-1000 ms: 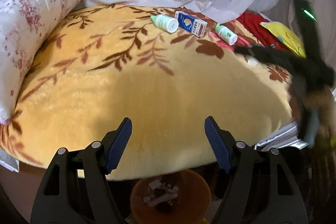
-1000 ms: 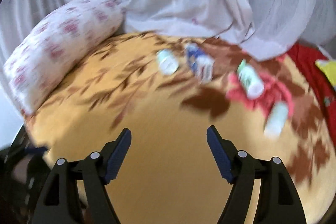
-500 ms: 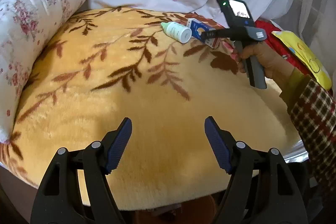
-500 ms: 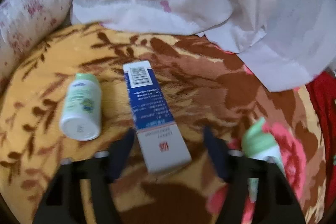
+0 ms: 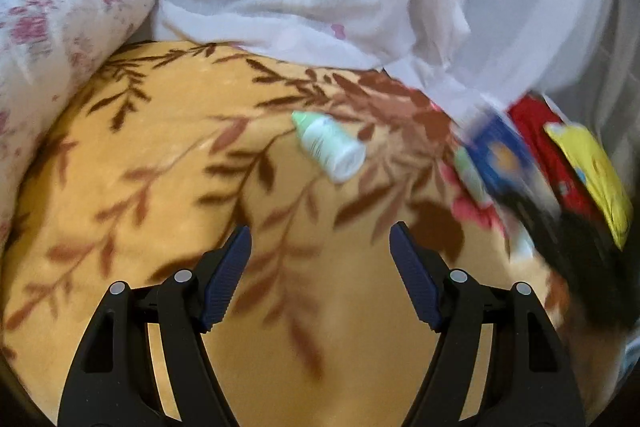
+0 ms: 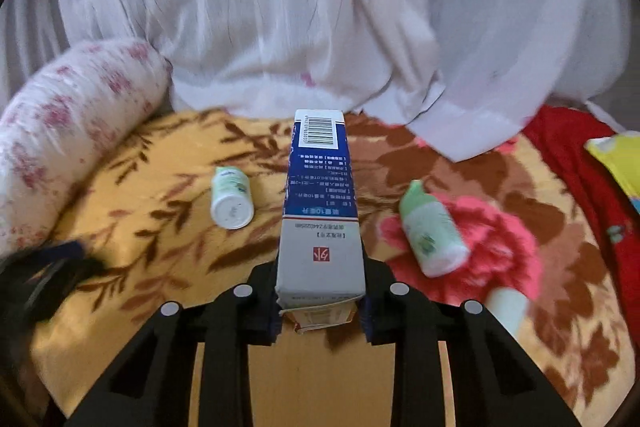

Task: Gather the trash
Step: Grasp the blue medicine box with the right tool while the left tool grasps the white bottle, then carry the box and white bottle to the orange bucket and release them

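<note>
My right gripper (image 6: 320,303) is shut on a blue and white carton (image 6: 320,211) and holds it above the yellow leaf-patterned blanket (image 6: 160,227). The carton also shows blurred in the left wrist view (image 5: 502,155). A green and white bottle (image 6: 231,197) lies left of the carton, and it also shows in the left wrist view (image 5: 330,151). A second green bottle (image 6: 432,231) lies to the right, with a small white bottle (image 6: 506,309) below it. My left gripper (image 5: 320,267) is open and empty over the blanket, short of the first bottle.
A floral bolster pillow (image 5: 56,55) lies along the left edge of the bed. White curtains (image 6: 320,7) hang behind. A red cloth (image 6: 576,163) and a yellow packet (image 5: 592,171) lie at the far right.
My right gripper has shut on the carton and lifted it off the blanket. My left gripper has moved forward toward the bottle.
</note>
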`<state>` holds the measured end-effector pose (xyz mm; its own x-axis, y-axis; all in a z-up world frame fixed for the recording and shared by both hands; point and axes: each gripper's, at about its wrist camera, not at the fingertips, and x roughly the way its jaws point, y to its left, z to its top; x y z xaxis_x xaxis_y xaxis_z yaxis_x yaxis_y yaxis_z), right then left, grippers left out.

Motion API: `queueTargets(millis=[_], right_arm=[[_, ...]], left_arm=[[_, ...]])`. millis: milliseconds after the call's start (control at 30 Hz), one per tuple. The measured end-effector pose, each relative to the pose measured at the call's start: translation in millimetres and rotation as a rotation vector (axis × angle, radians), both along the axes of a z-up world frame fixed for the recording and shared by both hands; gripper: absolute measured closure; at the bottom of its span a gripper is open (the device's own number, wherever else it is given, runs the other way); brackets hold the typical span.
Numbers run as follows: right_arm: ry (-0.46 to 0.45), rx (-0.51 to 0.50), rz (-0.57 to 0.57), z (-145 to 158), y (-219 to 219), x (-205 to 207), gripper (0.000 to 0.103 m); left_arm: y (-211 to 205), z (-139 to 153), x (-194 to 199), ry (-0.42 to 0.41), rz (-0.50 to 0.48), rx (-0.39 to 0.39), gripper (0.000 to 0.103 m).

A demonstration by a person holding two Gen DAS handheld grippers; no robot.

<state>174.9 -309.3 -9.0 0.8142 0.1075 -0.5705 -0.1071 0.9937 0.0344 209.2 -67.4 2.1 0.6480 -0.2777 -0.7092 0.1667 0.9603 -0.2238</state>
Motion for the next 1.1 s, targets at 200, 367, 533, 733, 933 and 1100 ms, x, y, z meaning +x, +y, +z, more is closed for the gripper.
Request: queueTargets(millis=[200,367,533,733,933,1100], right_arm=[[-0.064,0.043,0.012,2,-10,-37,0.074],[-0.103,0.012,0.013,6,-11,-42,0.074],[-0.090,0.027,0.019,1,-15,-40,0.074],[-0.075,0.026,0.030,-3,-11,-37,0.074],[-0.077,0.025,0.050,-3,-4,-39,0.074],[-0.077,0.012,0.072,-2,9,-45,0.074]], left_arm=[[-31,-23,72,0.102,0.112,-0.030,0.033],[-48,-45,111,0.157,0.194,-0.022,0.033],[-56,-66,141,0.201,0.262,0.016,0.033],[-53,-65,133,0.146,0.200,-0.003,0.051],[-34,-39,81,0.054,0.118,0.040,0.055],[-6,-27,21,0.015,0.070,0.062,0.055]])
